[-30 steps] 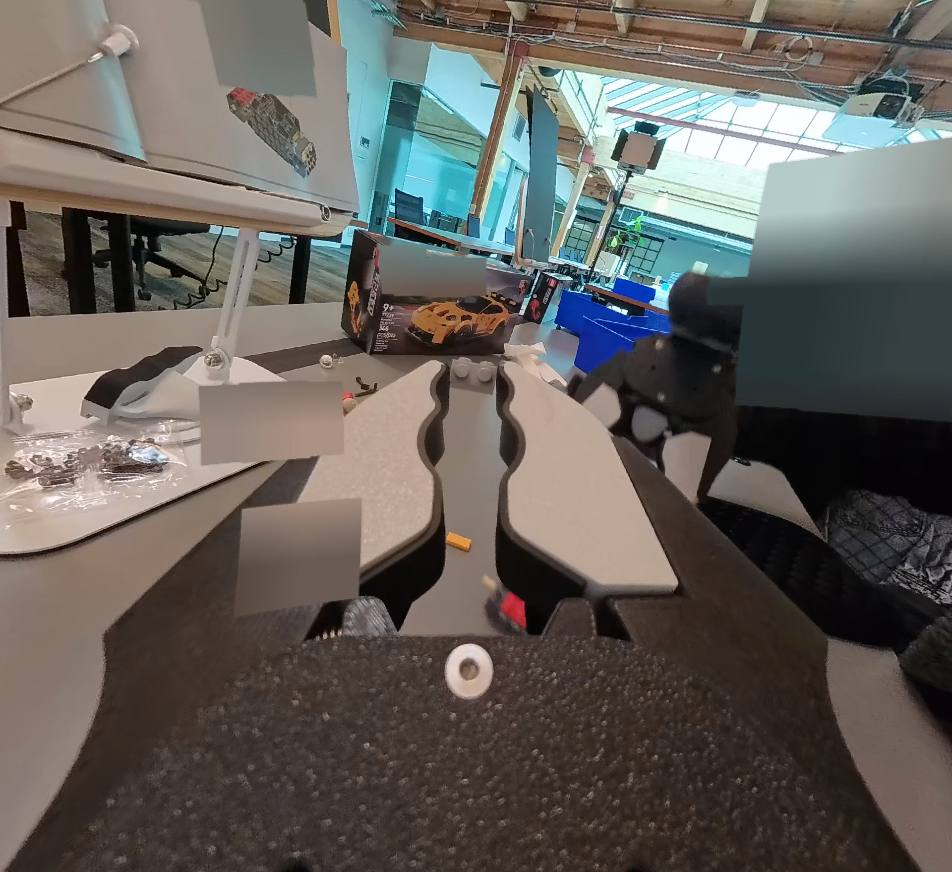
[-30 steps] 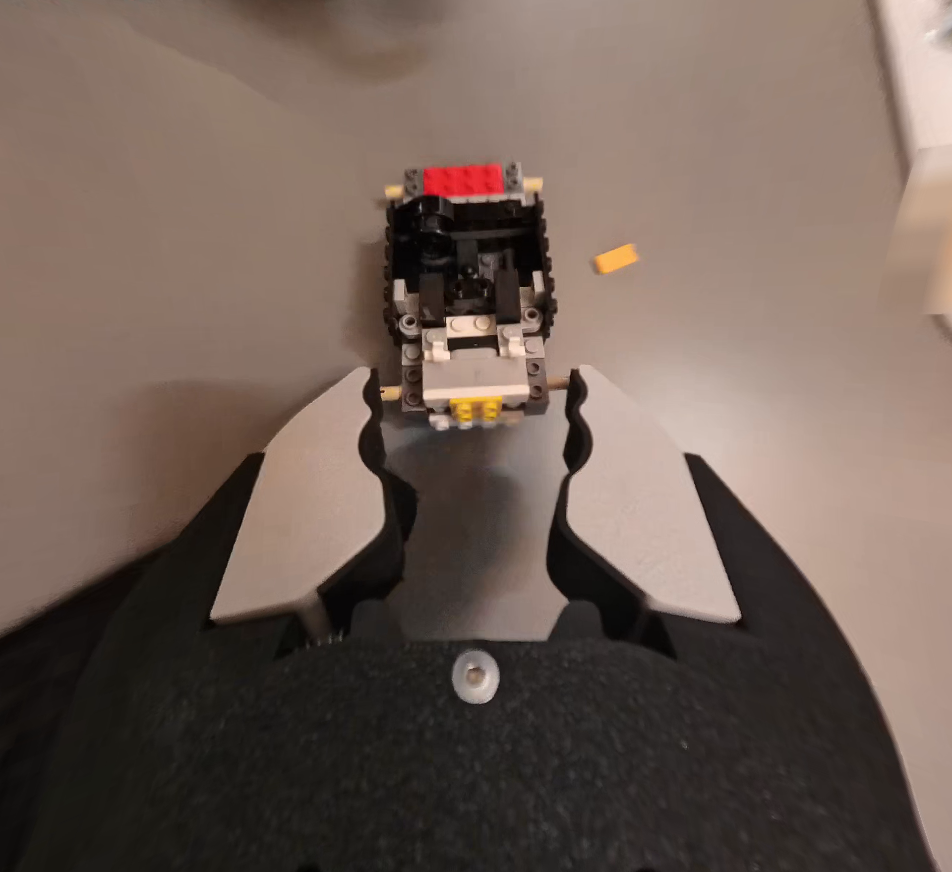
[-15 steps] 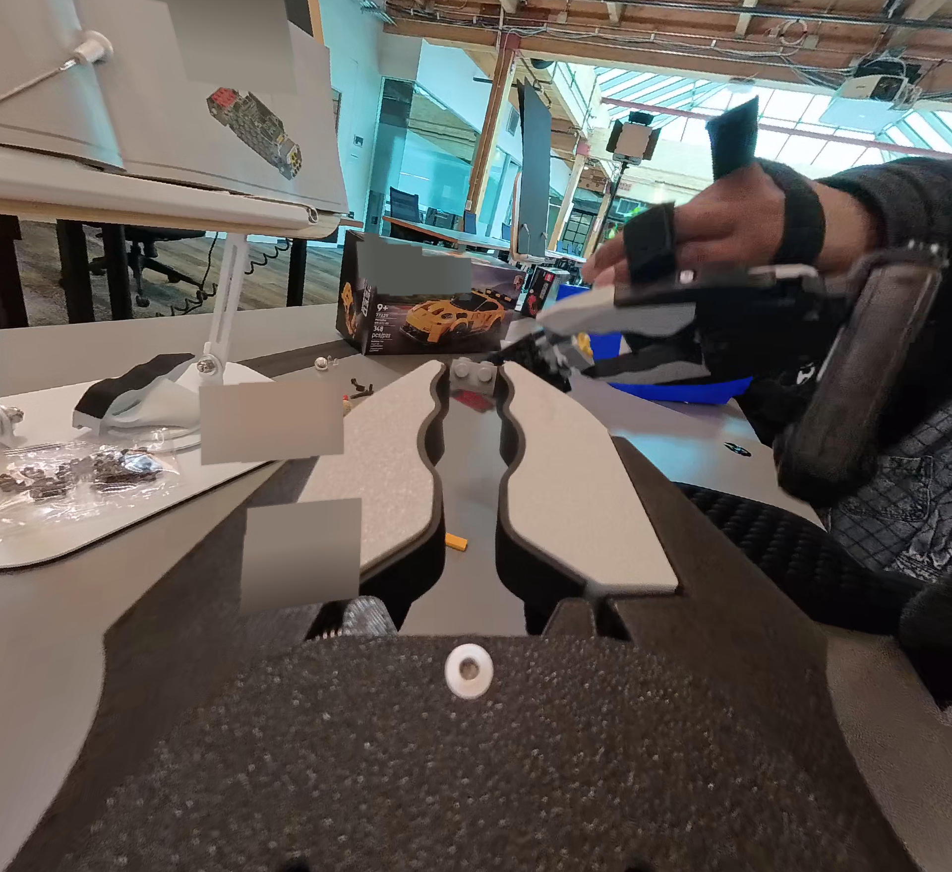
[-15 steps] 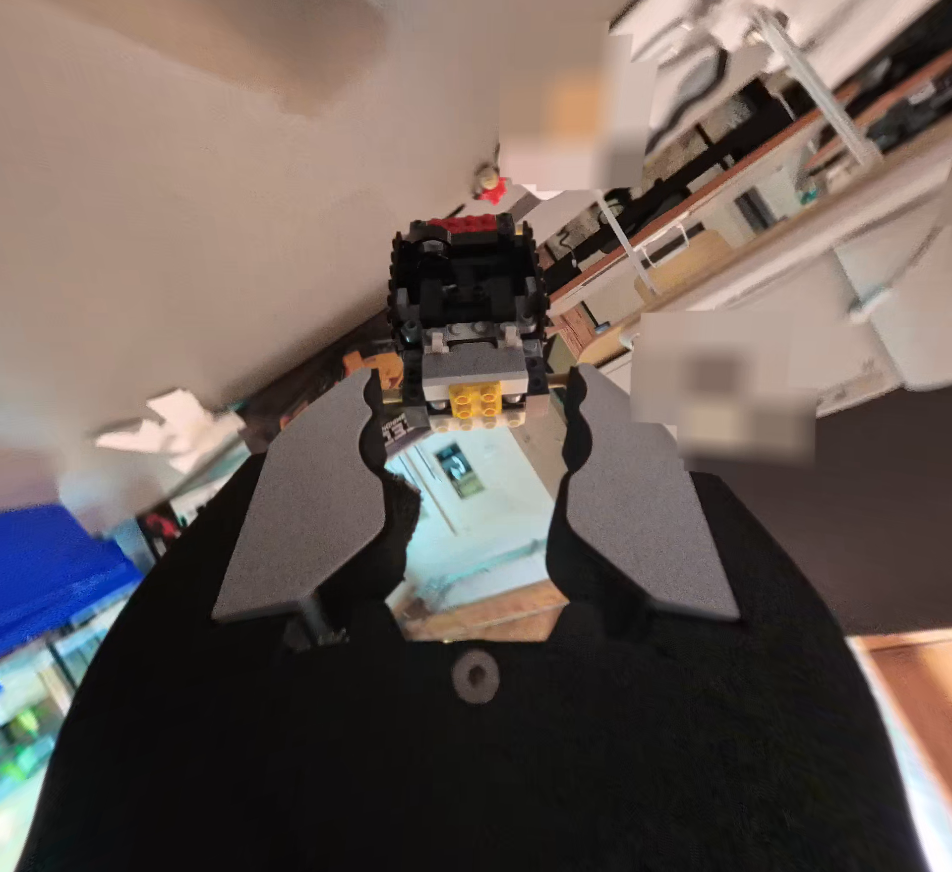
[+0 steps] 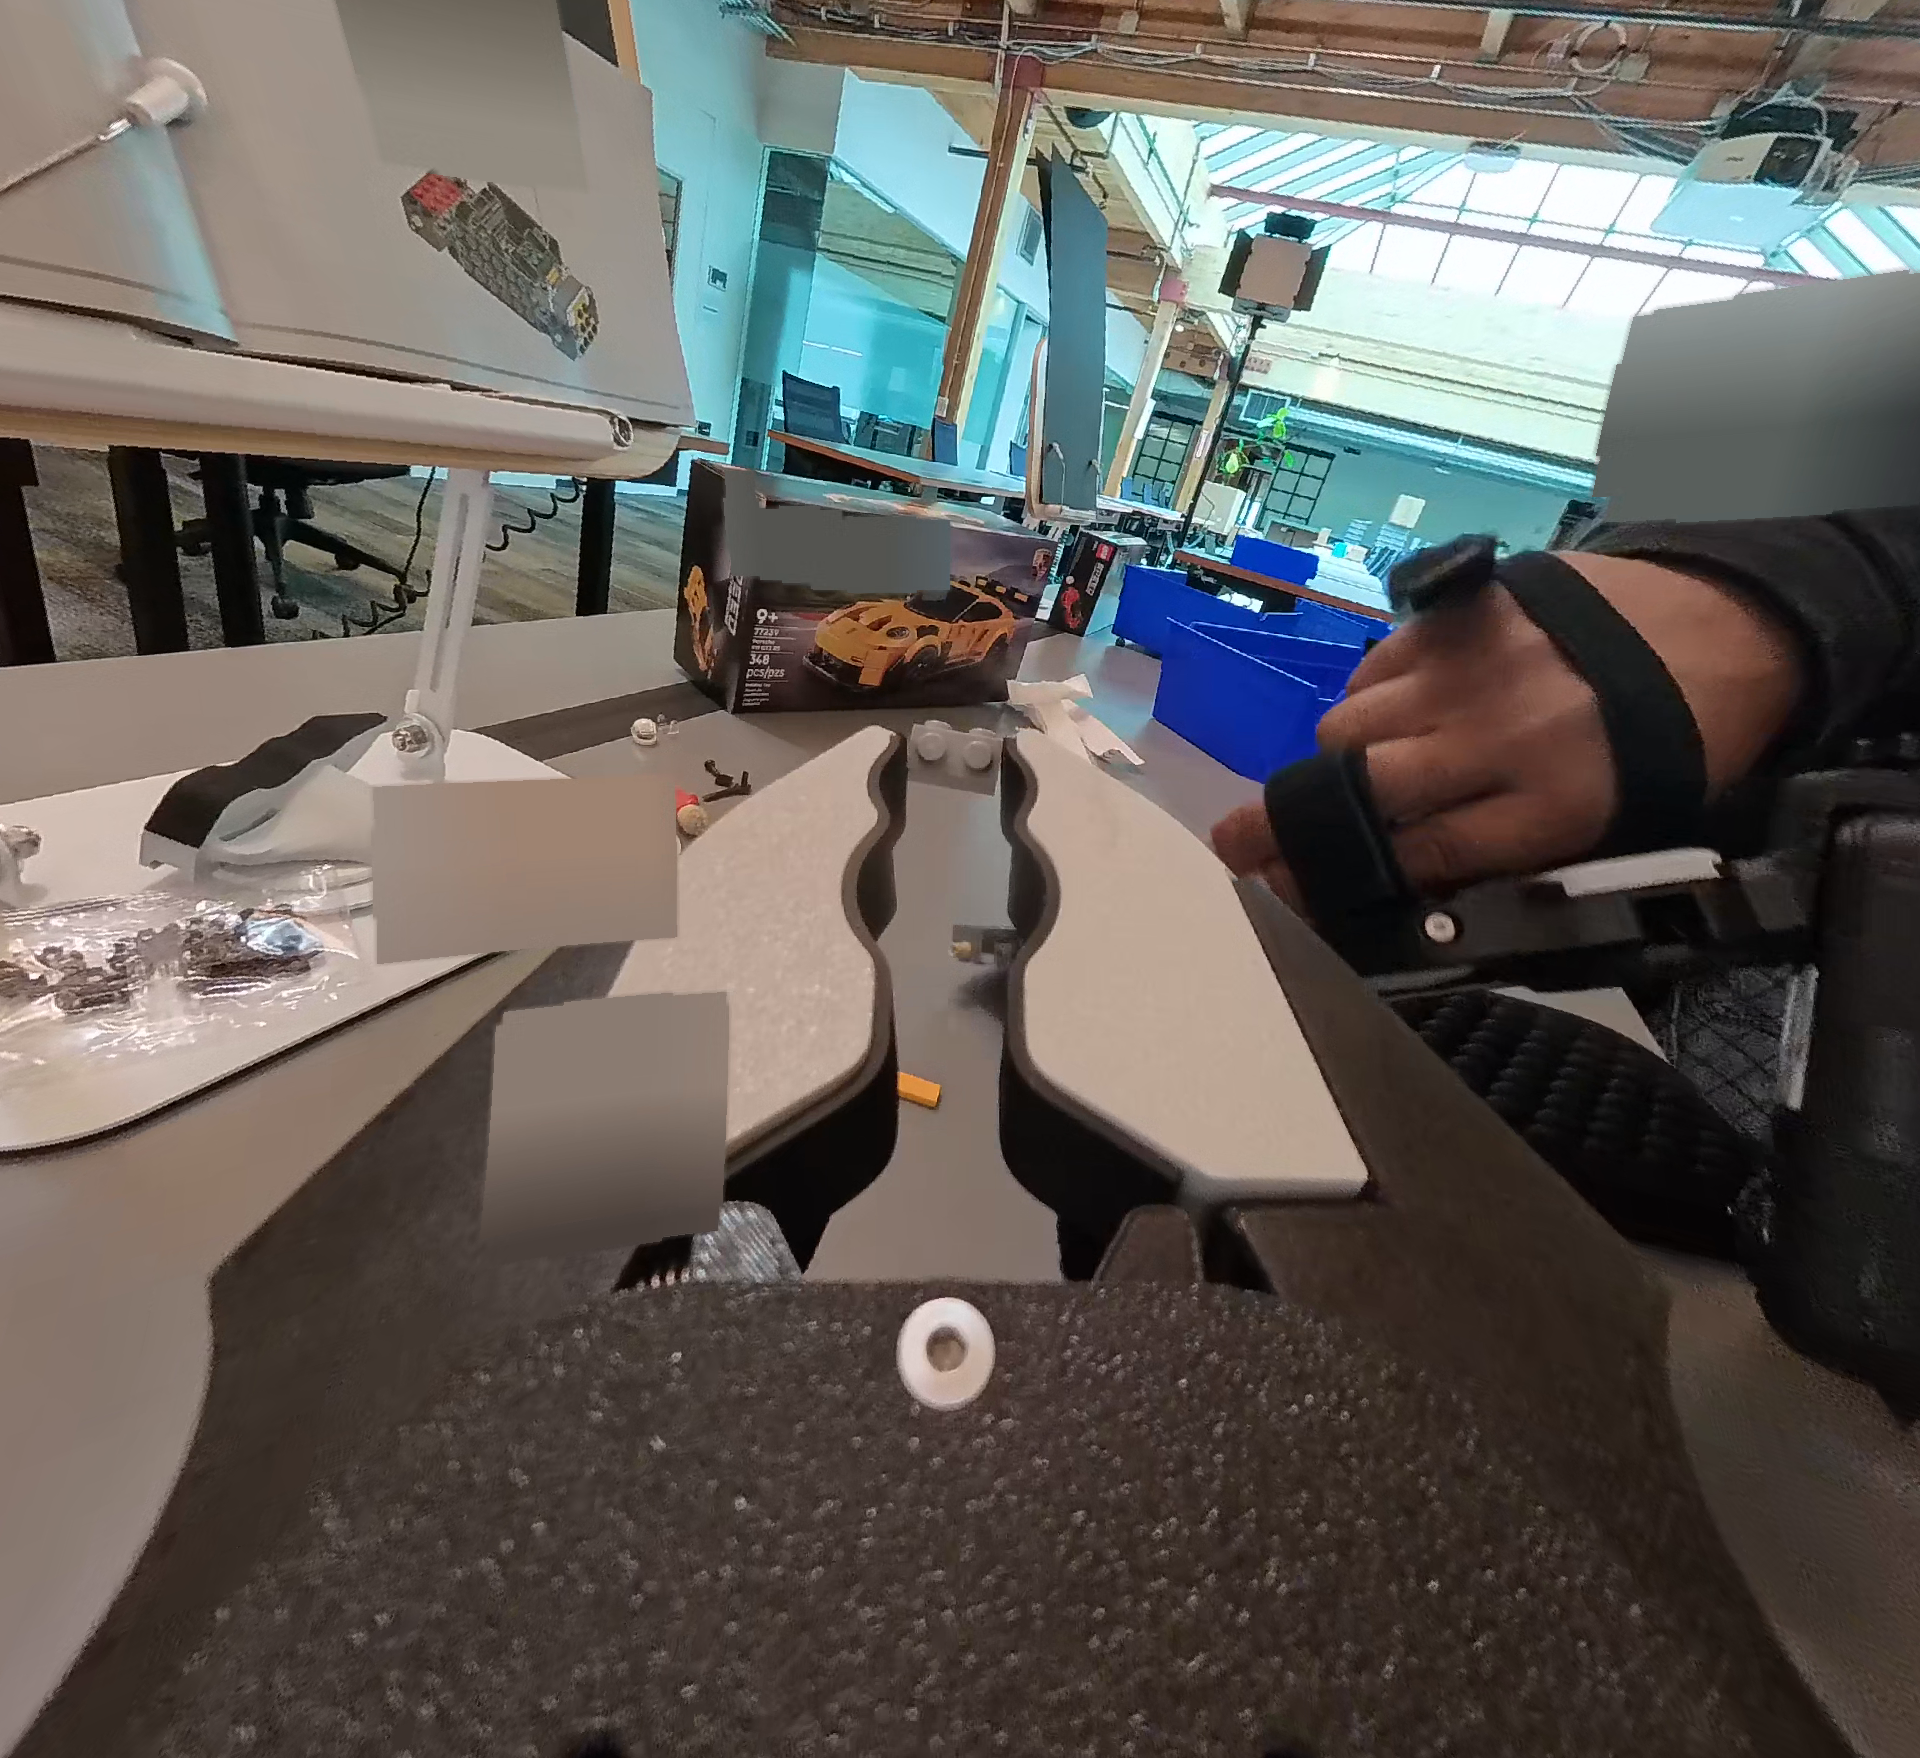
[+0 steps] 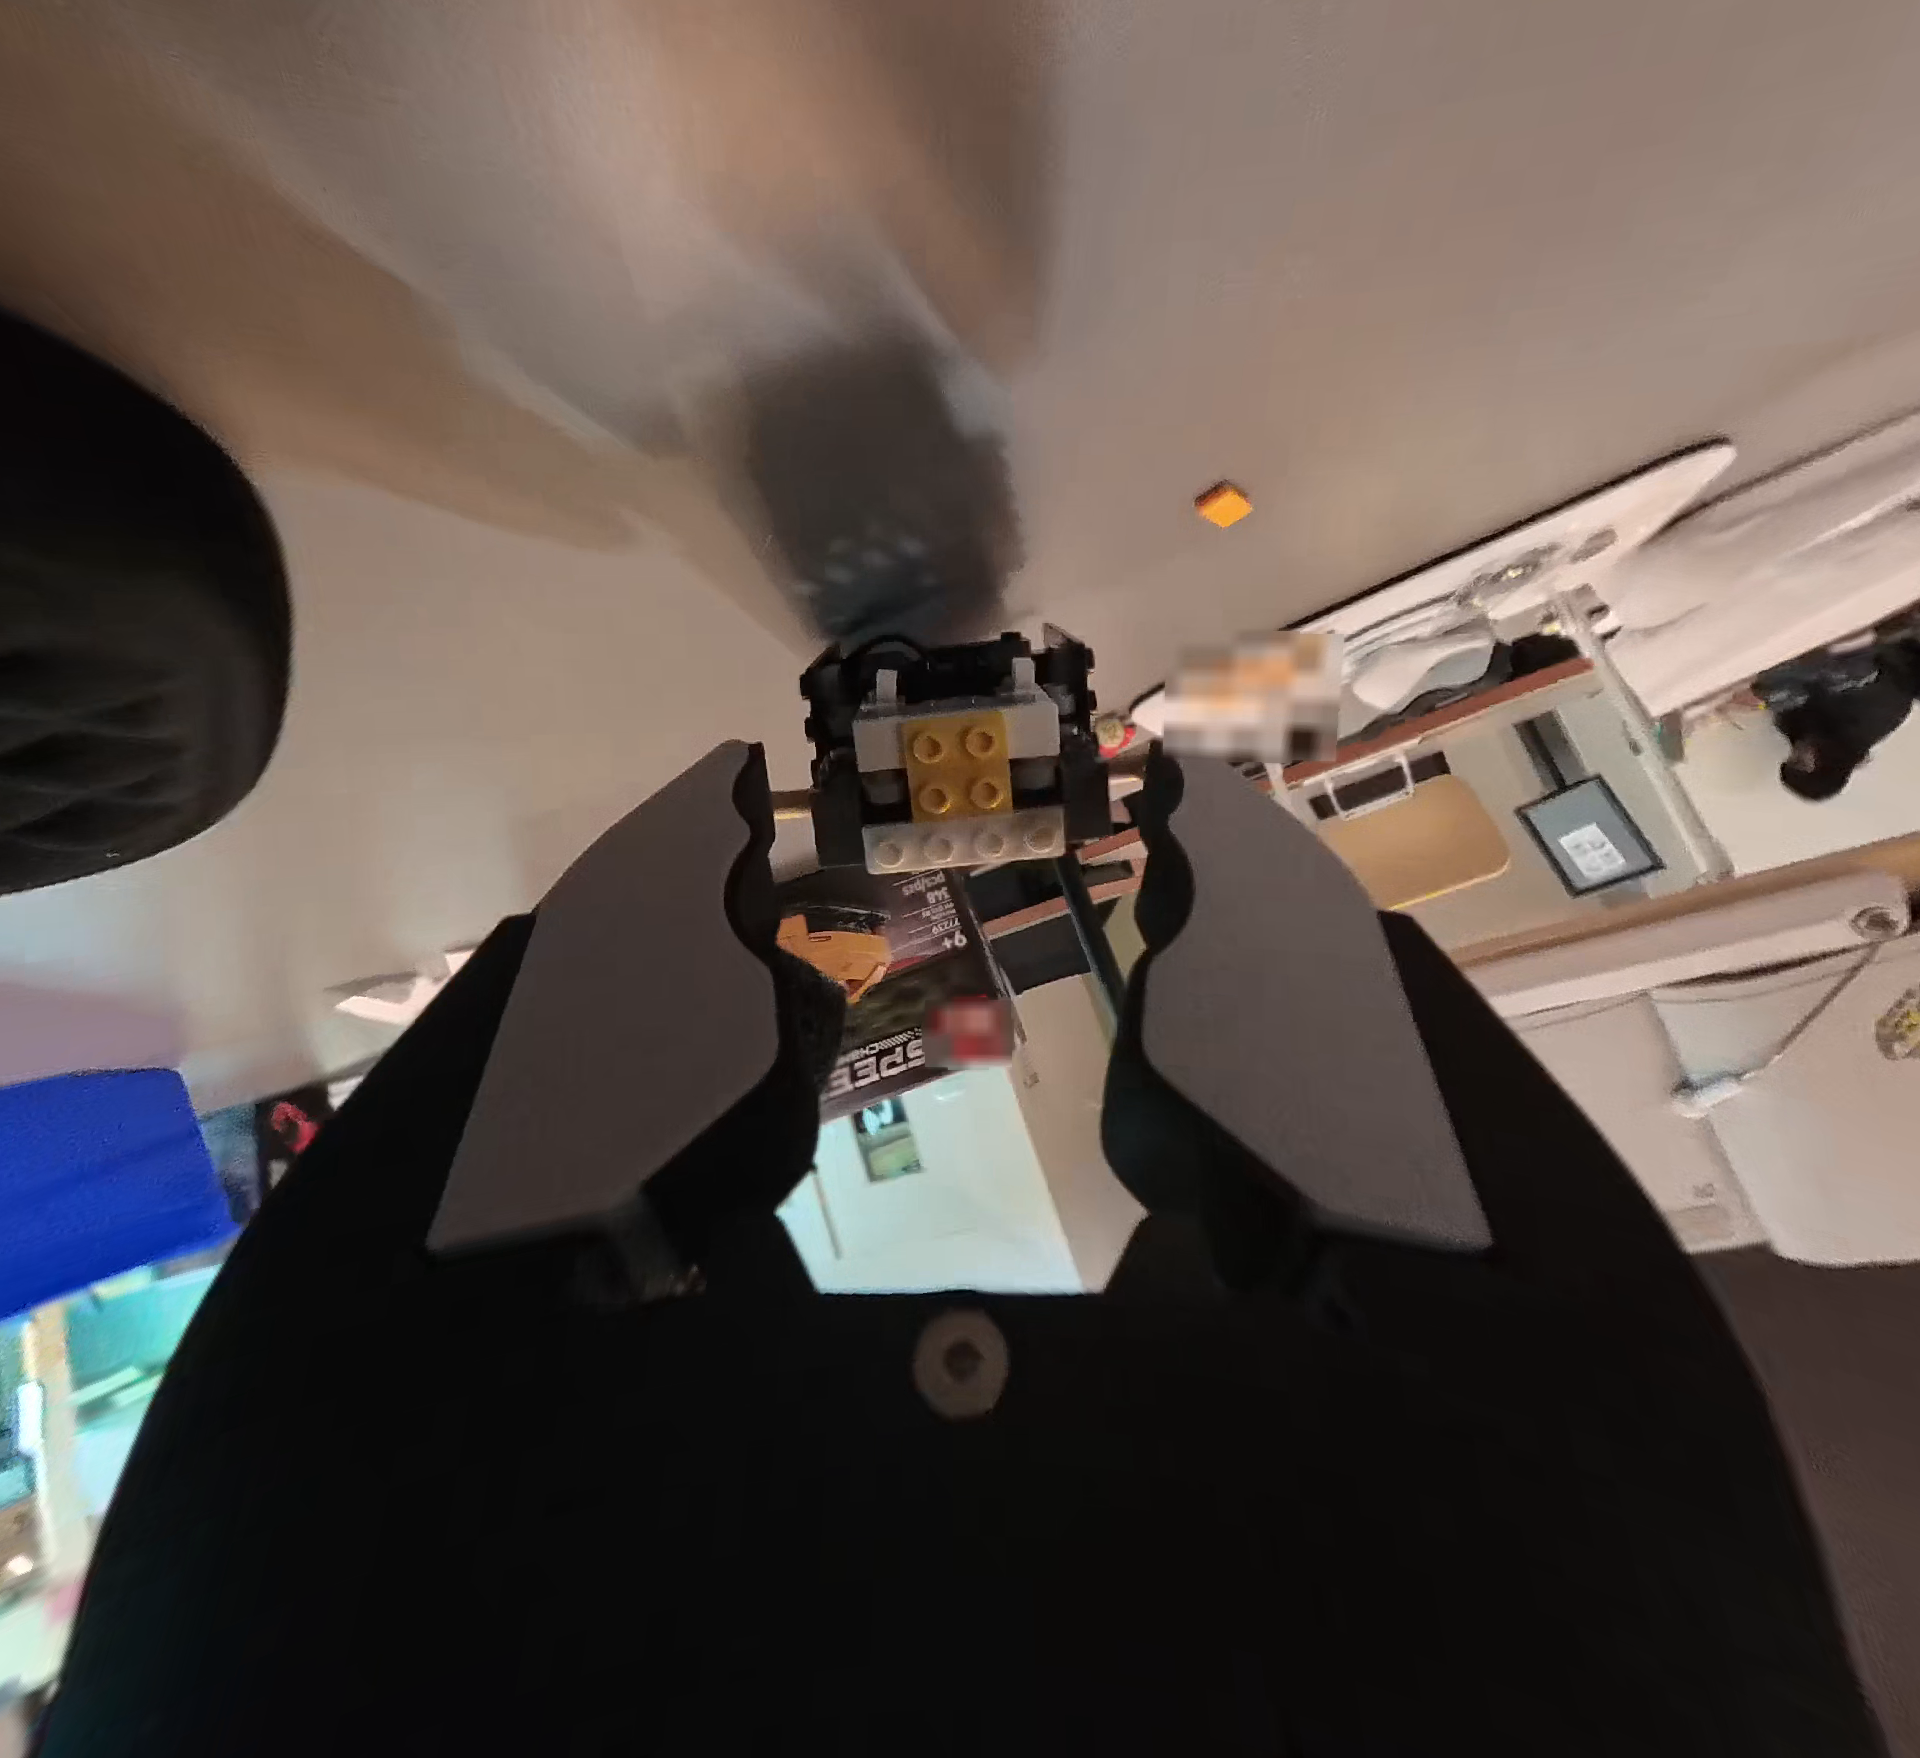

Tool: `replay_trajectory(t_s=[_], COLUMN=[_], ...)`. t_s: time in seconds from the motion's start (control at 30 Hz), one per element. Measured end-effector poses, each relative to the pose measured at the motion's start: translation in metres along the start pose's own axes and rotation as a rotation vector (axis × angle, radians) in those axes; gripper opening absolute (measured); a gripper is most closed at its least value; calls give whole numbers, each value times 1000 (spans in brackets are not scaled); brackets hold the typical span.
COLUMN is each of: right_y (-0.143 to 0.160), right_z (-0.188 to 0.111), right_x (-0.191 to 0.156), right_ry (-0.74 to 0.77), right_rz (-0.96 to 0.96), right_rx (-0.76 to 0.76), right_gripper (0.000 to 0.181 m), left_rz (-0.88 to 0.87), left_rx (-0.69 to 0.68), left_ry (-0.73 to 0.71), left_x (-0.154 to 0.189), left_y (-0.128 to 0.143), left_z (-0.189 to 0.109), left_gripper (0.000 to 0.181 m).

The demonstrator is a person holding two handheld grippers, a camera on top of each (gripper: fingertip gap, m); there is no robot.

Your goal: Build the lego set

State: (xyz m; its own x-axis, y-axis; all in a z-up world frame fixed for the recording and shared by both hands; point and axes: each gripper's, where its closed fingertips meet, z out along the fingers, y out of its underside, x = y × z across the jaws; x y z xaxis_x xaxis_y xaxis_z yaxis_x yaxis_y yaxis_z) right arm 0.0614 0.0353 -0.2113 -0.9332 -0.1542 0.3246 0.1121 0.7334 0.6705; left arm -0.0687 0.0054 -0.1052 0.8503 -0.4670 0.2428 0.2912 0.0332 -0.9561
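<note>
My left gripper (image 5: pixel 954 758) is shut on a small light grey two-stud plate (image 5: pixel 954 748), held at its fingertips above the grey table (image 5: pixel 156 1293). My right gripper (image 6: pixel 956 765) is shut on the black and grey car build (image 6: pixel 940 706), gripping it by the side axle pins. The build's yellow four-stud end (image 6: pixel 956 763) faces the camera. The right wrist view is rolled over, so the table shows at the top. In the left wrist view a person's hand (image 5: pixel 1507 752) holds the right gripper's body low at the right. A small orange tile (image 5: pixel 920 1090) lies on the table and also shows in the right wrist view (image 6: pixel 1223 503).
The set's box (image 5: pixel 831 628) stands at the back of the table. An instruction booklet on a white stand (image 5: pixel 312 202) is at the left, above a white tray (image 5: pixel 104 1106) with a bag of parts (image 5: pixel 156 950). Loose small pieces (image 5: pixel 727 778) lie near the stand. Blue bins (image 5: pixel 1247 680) are behind.
My right gripper closed on the build, lifted it off the table and rolled it over. It came down low beside my left gripper. My left gripper stayed shut on the grey plate.
</note>
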Motion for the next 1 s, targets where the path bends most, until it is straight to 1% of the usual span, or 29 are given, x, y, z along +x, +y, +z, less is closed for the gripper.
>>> replay_trajectory(t_s=[0.07, 0.17, 0.2, 0.27, 0.3, 0.4, 0.47, 0.5, 0.53, 0.57, 0.63, 0.73, 0.9, 1.0], right_y=[10, 30, 37, 47, 48, 32, 18, 10, 3, -3, -15, -27, -36, -37], right_z=[-1, -8, -10, -16, -19, -31, -34, -33, -31, -27, -17, -3, 22, 34], right_x=[6, 19, 23, 31, 34, 38, 38, 37, 35, 33, 28, 26, 28, 31], right_ry=[10, 17, 23, 16, -7, -128, -199, -229, -255, -273, -298, -341, -349, -332], right_rz=[97, 339, 442, 687, 823, 1165, 1296, 1336, 1358, 1365, 1346, 1299, 1201, 1165], right_rx=[27, 119, 168, 315, 427, 875, 1139, 1235, 1299, 1329, 1320, 1272, 1140, 1092], right_gripper=[68, 68, 68, 69, 69, 68, 68, 68, 68, 68, 68, 69, 69, 69], left_rz=[-2, -5, -7, -8, -7, -4, -5, -5, -5, -5, -9, -16, -18, -21], left_rx=[1, 5, 7, 11, 13, 15, 14, 14, 14, 16, 16, 14, 14, 12], left_ry=[0, -3, -4, -7, -8, -8, -8, -9, -10, -11, -11, -7, -4, -1], left_x=[0, -1, -1, -2, -2, -2, -2, -3, -3, -3, -4, -4, -3, -3], left_y=[0, -1, -1, -2, -2, -2, -2, -2, -2, -2, -2, -1, -1, -1], left_z=[0, -1, -1, -1, -1, -1, -1, -1, -1, -1, -2, -1, -1, -1], left_gripper=[17, 16, 16, 16, 16, 17, 17, 17, 17, 17, 17, 17, 17, 17])
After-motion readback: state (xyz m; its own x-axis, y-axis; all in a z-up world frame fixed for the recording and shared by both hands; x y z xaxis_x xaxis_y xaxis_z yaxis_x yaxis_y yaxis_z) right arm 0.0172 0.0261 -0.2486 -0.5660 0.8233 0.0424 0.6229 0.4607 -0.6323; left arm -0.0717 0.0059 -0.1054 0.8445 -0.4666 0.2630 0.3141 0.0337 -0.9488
